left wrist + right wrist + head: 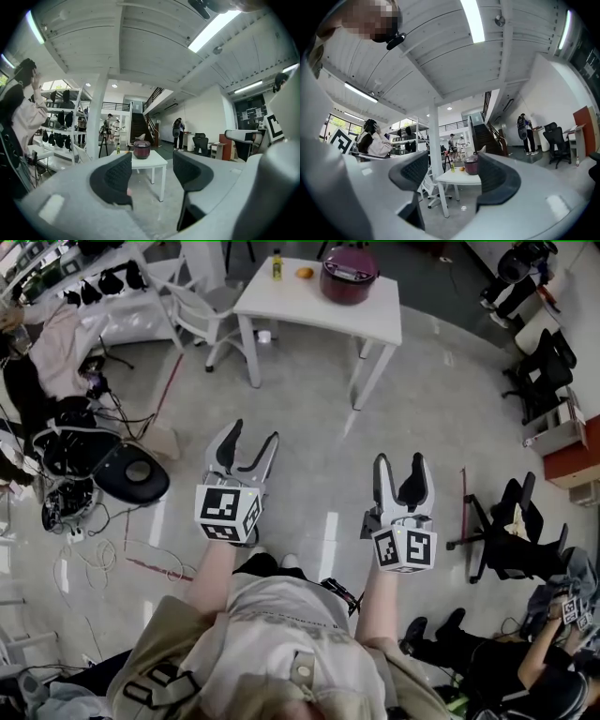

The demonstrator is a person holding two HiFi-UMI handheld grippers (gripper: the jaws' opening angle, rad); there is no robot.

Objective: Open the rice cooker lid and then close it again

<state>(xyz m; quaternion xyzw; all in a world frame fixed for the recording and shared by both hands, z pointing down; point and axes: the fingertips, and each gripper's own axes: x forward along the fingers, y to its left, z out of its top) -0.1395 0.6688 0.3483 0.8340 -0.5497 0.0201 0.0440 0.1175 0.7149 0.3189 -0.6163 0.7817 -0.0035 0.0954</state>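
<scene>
A dark red rice cooker (349, 276) with its lid down stands on a white table (309, 306) far ahead of me. It shows small in the left gripper view (141, 149) and in the right gripper view (470, 165). My left gripper (249, 444) is held out over the floor, open, nothing between its jaws. My right gripper (401, 470) is beside it, also open and empty. Both are well short of the table and point towards it.
On the table also stand a small yellow-green bottle (277, 263) and an orange (304, 273). A white chair (192, 310) is left of the table. Black office chairs (511, 540) stand at the right, cables and a round black base (131, 472) at the left. People stand in the background.
</scene>
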